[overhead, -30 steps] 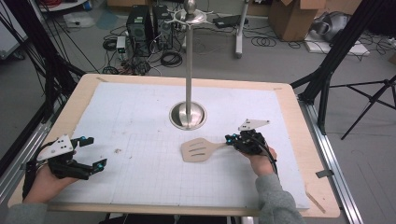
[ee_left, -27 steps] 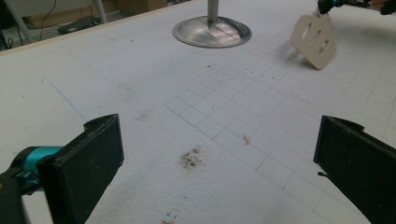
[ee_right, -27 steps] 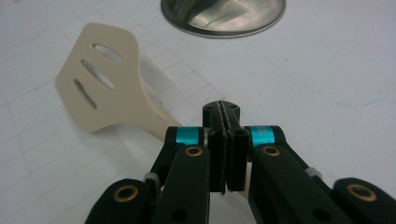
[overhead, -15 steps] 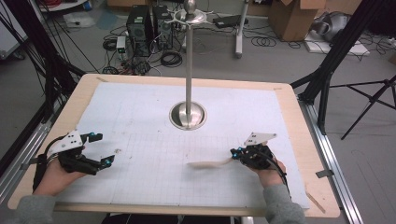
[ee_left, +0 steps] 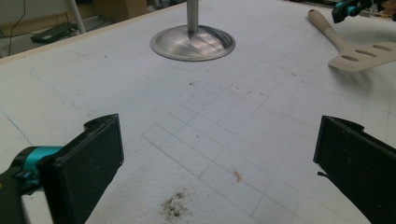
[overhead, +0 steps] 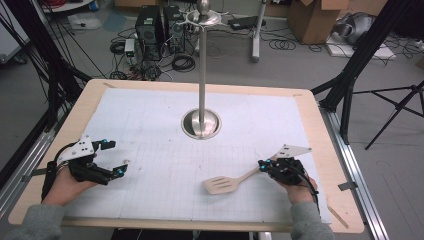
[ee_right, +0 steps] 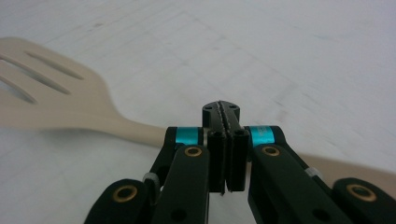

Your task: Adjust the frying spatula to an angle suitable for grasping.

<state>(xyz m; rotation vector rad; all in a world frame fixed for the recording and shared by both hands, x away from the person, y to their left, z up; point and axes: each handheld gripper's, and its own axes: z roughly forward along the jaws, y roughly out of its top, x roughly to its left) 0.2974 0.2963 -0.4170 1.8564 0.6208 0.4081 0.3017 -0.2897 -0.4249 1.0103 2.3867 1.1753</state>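
Spatula (overhead: 227,182) lies flat on the white surface (overhead: 150,125), near the front edge on the right side.
The right claw (overhead: 264,165) is at the end of its handle; in the right gripper view its jaws are pressed together, and the handle passes behind and under them, so I cannot tell if it is pinched. The left claw (overhead: 116,157) rests well apart on the left, its jaws wide open with nothing between them. A metal stand (overhead: 201,122) rises behind.

From the right gripper view, the spatula (ee_right: 56,107) runs off the left edge, blurred, and its handle disappears behind the closed jaws; whether they pinch it is unclear.
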